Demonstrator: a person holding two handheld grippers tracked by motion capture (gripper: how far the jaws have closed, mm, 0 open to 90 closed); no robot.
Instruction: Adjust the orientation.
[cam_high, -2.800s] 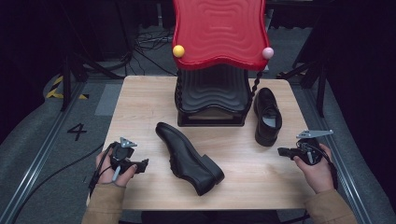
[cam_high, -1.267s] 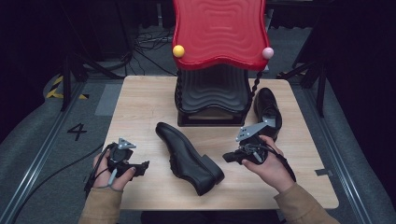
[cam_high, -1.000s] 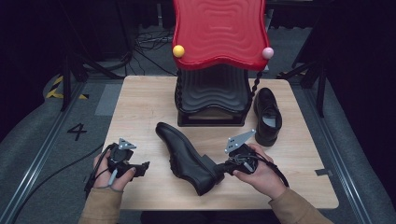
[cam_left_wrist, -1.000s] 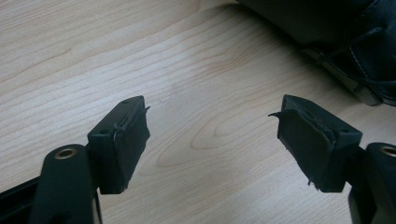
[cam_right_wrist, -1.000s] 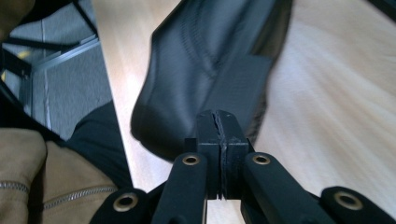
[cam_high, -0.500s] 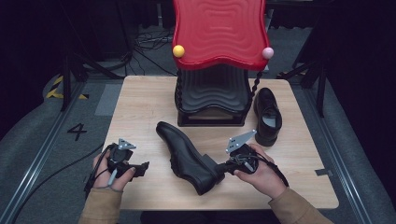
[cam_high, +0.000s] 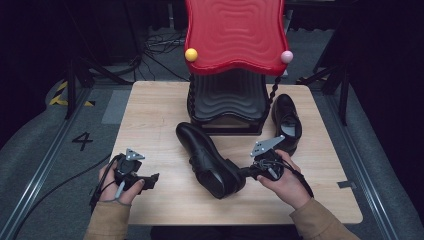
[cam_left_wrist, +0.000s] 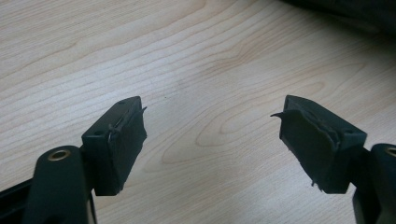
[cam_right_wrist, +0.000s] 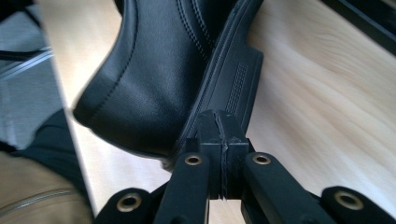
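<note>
One black leather shoe (cam_high: 210, 160), stiff-soled, smooth and likely slippery, lies mid-surface; right tongs (cam_right_wrist: 217, 122) pressed together at its heel, the firmest hold; left tongs (cam_left_wrist: 212, 140) wide, empty.

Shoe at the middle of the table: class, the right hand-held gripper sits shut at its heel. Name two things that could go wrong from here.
1. The right hand-held gripper is shut with nothing between its jaws, touching the heel of the shoe; a push may skid or twist it rather than lift it.
2. The shoe lies close to the rack; pushed forward, its toe could hit it.
</note>
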